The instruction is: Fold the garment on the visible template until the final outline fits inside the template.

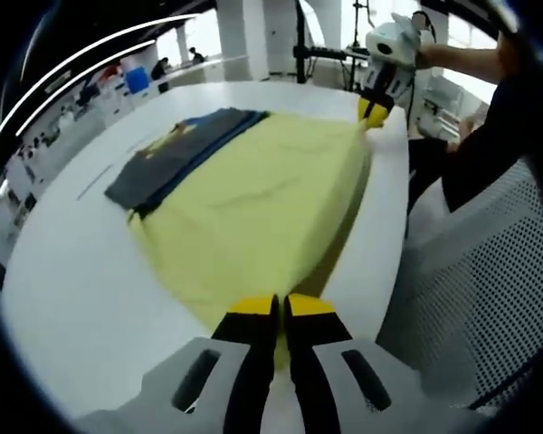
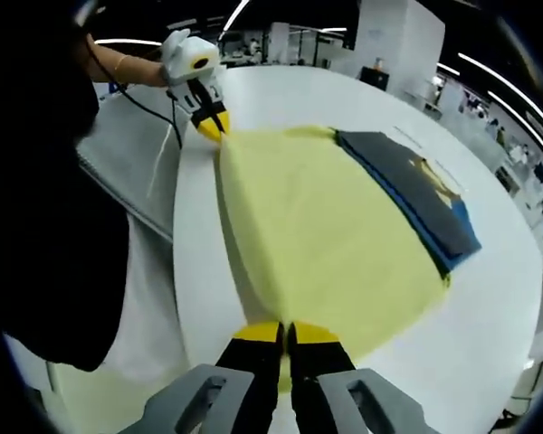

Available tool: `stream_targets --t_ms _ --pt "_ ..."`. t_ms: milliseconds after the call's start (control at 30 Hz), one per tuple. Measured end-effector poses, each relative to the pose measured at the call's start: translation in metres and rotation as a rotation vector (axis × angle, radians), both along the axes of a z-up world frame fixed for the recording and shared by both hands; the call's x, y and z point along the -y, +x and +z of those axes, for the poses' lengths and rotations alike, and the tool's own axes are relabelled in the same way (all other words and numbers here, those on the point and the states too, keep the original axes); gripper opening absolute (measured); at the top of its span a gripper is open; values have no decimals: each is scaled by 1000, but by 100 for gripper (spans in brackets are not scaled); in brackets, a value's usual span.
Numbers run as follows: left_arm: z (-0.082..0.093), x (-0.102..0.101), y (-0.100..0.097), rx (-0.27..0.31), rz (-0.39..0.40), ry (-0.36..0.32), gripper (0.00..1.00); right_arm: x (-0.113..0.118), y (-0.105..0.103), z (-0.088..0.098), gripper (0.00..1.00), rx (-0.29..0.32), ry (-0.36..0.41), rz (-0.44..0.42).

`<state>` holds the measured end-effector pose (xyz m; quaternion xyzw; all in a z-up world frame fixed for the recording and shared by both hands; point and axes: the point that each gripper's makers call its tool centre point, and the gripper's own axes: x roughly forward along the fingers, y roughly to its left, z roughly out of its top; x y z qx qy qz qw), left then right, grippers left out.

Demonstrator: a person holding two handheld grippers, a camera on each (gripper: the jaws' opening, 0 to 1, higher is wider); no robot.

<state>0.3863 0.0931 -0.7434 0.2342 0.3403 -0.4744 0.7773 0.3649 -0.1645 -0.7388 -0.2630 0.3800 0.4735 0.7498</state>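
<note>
Garment (image 1: 253, 208), yellow and limp, is spread on the table (image 1: 72, 298) ahead of both claws; the left claw (image 1: 278, 309) and right claw (image 2: 285, 334) are each closed on a corner, where soft cloth is best held taut

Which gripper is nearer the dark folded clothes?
Neither clearly. The left gripper and right gripper each pinch a corner of the yellow garment, along the edge opposite the dark clothes.

Template hidden under the yellow garment (image 1: 253, 208), dark cloth's (image 1: 176, 154) print too blurred, worktop (image 1: 81, 289) far edge cropped
</note>
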Motion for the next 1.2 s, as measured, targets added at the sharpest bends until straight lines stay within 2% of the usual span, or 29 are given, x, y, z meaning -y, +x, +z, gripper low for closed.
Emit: stream_targets --t_ms 500,733,867,1200 --pt "12 -6 -15 -16 -2 23 1 -7 -14 17 0 2 39 -11" --pt "20 -9 -24 -16 -12 36 1 -9 -22 27 0 -32 89 -41" --pt "26 -10 -24 -11 -7 49 1 -13 -27 35 0 -43 98 -34" --pt "41 -15 -33 -50 -37 95 1 -18 -34 56 0 -36 93 27"
